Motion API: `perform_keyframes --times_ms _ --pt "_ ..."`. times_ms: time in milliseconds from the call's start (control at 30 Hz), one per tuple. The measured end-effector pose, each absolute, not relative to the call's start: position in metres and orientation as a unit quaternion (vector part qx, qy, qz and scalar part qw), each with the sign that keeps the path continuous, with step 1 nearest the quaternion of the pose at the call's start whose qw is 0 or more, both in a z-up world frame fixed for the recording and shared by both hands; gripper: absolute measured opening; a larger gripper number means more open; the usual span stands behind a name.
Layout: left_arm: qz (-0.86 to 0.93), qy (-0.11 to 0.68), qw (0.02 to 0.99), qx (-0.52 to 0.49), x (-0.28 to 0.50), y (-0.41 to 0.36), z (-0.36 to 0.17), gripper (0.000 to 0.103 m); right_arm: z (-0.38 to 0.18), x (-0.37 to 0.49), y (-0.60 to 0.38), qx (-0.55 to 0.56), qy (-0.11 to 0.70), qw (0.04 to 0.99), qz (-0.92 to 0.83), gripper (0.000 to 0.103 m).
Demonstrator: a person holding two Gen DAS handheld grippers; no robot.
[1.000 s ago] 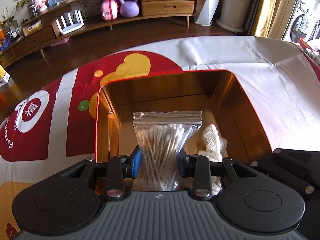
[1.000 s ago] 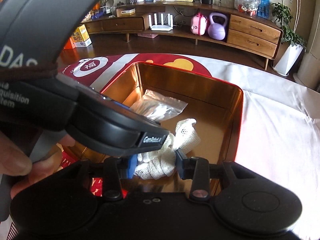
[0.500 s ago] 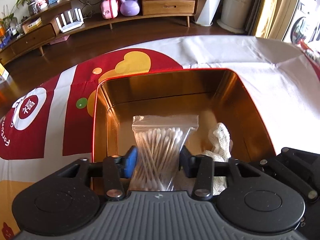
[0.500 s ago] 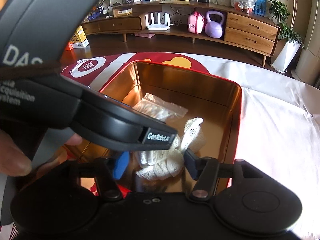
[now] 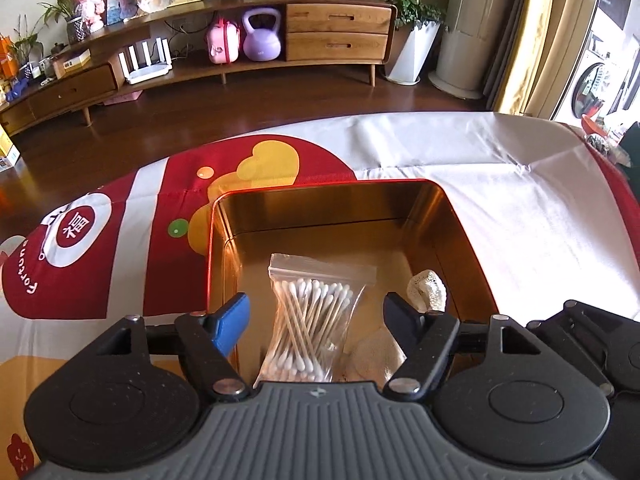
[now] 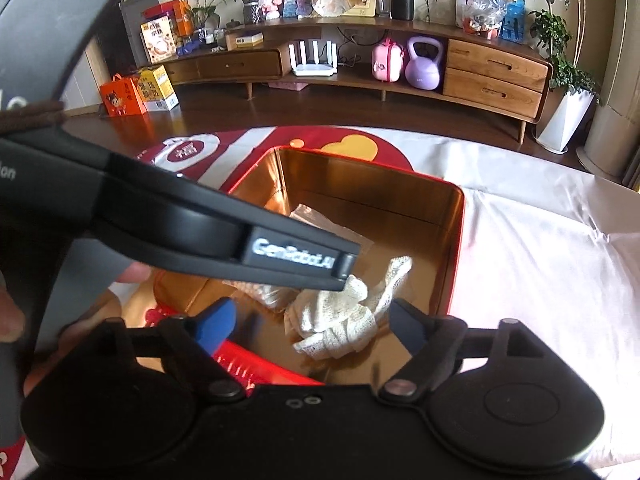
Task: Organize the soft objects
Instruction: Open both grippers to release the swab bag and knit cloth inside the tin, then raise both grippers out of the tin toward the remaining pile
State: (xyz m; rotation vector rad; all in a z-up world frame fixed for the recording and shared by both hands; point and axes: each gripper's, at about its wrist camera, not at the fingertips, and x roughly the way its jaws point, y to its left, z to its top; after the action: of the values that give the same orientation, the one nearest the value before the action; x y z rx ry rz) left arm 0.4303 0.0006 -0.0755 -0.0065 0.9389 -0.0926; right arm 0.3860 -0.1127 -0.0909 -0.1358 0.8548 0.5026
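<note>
Gold-lined tin point(image 5: 328, 208), red outside, resting on printed tablecloth point(image 5: 120, 264); both soft objects inside. Left gripper point(image 5: 316, 316): jaws spread wide, holding nothing, poised above near edge of tin. Bag of cotton swabs point(image 5: 310, 320) directly between and below the fingers, clear of both pads, lying on tin floor. White knitted cloth point(image 5: 427, 290) just beyond right-hand finger, against tin wall. Right gripper point(image 6: 308, 326): jaws likewise wide, empty, with the same cloth point(image 6: 340, 320) crumpled between and below the fingers, touching neither as far as can be judged. Left tool body crossing upper left of right wrist view, hiding most of the swab bag there.

Judged risks:
- Snagging of cloth mesh on a finger during withdrawal, dragging it up over the rim; cause: loose open knit close to the pad.
- Collision of the two tools when lifting; cause: crowding over one tin.
- Finger catching the tin rim and shifting or tipping the tin; cause: light metal box on slippery cloth.
- Swab bag sliding over the cloth if tin nudged; cause: slick plastic.
</note>
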Motion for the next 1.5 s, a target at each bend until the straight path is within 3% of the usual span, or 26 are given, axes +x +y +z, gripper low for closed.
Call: perform_keyframes --times_ms 367,1167,1300,1500 --pt "-0.038 0.429 0.902 -0.012 0.401 0.013 -0.046 0.073 -0.065 0.359 -0.116 -0.074 0.380 0.889 0.244 0.101" --pt "-0.047 0.382 0.923 -0.015 0.289 0.025 -0.002 0.074 -0.019 0.270 -0.150 -0.051 0.350 0.898 0.263 0.102" --pt "-0.048 0.370 0.928 -0.016 0.267 0.027 -0.001 0.082 -0.017 0.252 -0.158 -0.042 0.345 0.899 0.266 0.103" --pt "-0.048 0.366 0.929 -0.017 0.236 0.027 -0.006 0.082 -0.022 0.230 -0.170 -0.030 0.344 0.903 0.257 0.103"
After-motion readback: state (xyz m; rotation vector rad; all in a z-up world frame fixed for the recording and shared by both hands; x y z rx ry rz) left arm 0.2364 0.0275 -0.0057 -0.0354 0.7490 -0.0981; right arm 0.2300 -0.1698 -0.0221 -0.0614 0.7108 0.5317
